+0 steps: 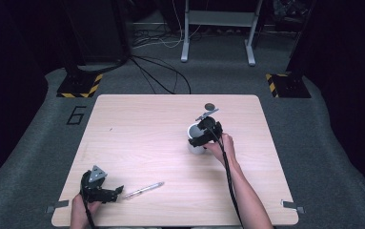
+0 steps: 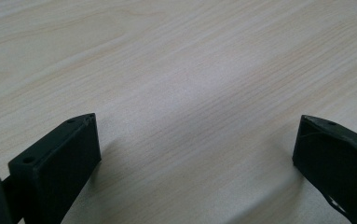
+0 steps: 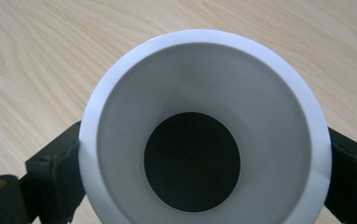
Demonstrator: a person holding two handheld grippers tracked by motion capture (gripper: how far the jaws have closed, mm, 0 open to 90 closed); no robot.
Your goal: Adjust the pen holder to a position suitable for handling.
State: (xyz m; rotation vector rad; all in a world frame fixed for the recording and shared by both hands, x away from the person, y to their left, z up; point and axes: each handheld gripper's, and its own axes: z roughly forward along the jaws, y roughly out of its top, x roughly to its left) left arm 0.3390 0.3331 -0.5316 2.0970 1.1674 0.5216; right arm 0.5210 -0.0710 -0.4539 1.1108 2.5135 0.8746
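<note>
Right gripper: its two black jaws stand on either side of a white cup, pressed against the outer wall just under the rim. In the right gripper view the cup sits squarely between the jaws, mouth toward the camera, with a dark round bottom inside.
Right hand: wrapped around the gripper from the near side, forearm running back to the table's near edge, a black cable trailing along it.
White cup: upright on the table, right of the middle and somewhat nearer the far edge than the near one.
Left gripper: jaws spread wide with nothing between them; the left gripper view has only bare wood grain in the gap. It rests low by the near left corner, its grey three-cornered plate on top.
Left hand: at the near edge, holding the gripper from behind.
Pen: a slim clear pen lying flat on the table just right of the left gripper's jaws, close to the near edge, angled slightly up to the right, not touched by the jaws.
Dark round disc: near the far edge, beyond the cup.
</note>
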